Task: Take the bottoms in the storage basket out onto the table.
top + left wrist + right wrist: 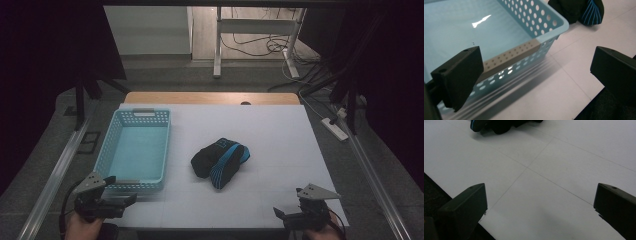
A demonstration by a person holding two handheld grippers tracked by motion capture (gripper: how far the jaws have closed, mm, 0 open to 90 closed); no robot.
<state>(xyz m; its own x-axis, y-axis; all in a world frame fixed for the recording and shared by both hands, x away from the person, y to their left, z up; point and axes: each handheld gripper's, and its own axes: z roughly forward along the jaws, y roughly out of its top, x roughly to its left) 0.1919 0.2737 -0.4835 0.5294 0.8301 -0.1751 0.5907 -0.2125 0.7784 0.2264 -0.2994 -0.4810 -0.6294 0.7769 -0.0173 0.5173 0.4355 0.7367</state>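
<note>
Nothing's begun, I'd say: the rolled socks [220, 156] lie on the white table [280, 135] just right of the empty blue basket [134, 150]; left gripper [112, 201] and right gripper [290, 216] gape wide, holding nothing

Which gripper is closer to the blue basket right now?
Left. The left gripper sits open just off the near corner of the blue basket. The right gripper is open at the table's near right corner, beyond the rolled socks.

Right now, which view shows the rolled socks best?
The high view: the rolled socks lie whole on the table, right of the basket. Both gripper views catch just their cropped edge at the top of the frame.
</note>
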